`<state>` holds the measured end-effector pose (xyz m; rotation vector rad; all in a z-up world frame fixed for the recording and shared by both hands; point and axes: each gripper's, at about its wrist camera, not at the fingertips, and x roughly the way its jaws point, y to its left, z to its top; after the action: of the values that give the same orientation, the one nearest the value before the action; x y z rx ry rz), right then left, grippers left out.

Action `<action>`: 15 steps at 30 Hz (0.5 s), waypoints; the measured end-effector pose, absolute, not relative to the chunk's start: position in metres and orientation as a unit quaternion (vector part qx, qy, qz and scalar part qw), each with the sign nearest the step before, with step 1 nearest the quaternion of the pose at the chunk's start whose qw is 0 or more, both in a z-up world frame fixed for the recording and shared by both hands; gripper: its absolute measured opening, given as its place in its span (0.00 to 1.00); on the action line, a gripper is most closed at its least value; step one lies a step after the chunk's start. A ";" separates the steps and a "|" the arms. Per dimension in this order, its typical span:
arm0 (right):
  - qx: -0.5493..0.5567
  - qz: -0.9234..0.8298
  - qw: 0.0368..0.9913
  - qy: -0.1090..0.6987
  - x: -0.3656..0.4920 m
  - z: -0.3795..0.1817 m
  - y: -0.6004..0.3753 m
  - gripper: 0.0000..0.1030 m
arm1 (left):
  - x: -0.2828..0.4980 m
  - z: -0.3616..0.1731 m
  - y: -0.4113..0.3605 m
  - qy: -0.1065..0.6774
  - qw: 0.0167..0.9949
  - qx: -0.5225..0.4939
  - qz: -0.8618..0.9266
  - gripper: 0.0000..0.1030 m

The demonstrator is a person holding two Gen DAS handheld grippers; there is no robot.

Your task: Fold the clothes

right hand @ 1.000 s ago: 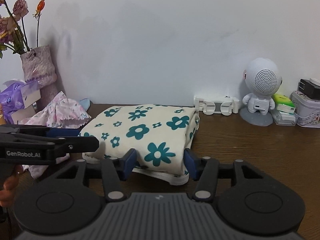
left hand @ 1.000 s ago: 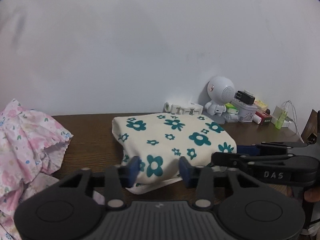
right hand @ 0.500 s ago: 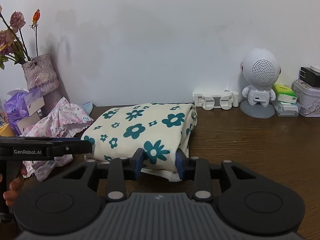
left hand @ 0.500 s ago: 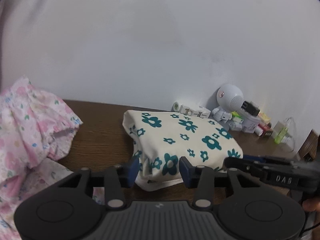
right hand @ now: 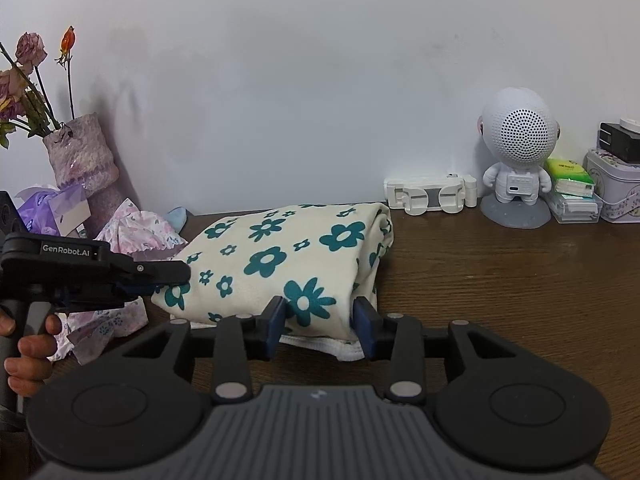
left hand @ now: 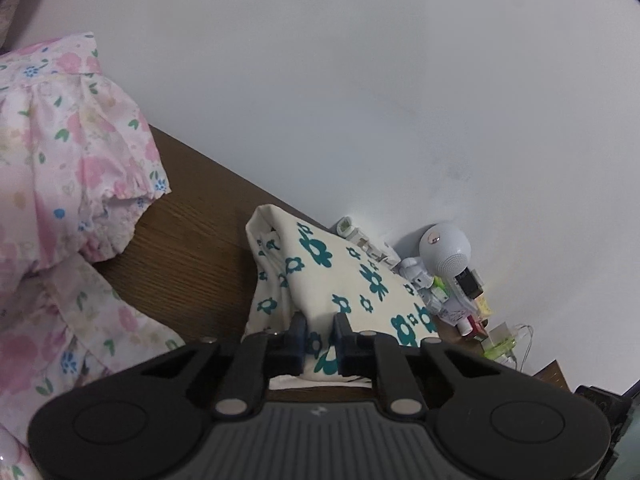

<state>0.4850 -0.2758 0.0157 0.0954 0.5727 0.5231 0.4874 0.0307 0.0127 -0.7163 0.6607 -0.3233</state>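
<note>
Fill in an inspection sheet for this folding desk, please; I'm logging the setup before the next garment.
Surface: brown wooden table, against a white wall.
Job's things: cream garment with teal flowers, folded into a thick bundle; pink floral garment, crumpled and unfolded at the left.
Clutter: robot-shaped speaker, white phone holder, tissue packs, tin, vase of dried flowers, purple tissue box.
Grippers: left gripper pinching a fold at the cream bundle's near edge; right gripper open, fingers straddling the near edge.
Cables: thin white cable by the far-right items.
Surroundings: bare white wall; nothing else seen.
</note>
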 end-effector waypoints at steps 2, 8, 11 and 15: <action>0.049 0.254 0.924 0.280 0.485 0.015 -0.277 0.36 | 0.486 0.012 0.035 0.315 0.867 -0.355 -0.151 0.19; 0.062 0.256 0.923 0.282 0.487 0.016 -0.282 0.37 | 0.490 0.009 0.040 0.317 0.860 -0.366 -0.160 0.17; 0.060 0.256 0.923 0.282 0.486 0.016 -0.282 0.37 | 0.486 0.014 0.036 0.308 0.870 -0.348 -0.164 0.12; 0.055 0.261 0.923 0.276 0.484 0.018 -0.284 0.42 | 0.468 0.028 0.024 0.288 0.903 -0.263 -0.181 0.61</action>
<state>0.4838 -0.2844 0.0183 0.1135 0.5666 0.5366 0.4683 0.0238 0.0282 -0.5437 0.5960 -0.3734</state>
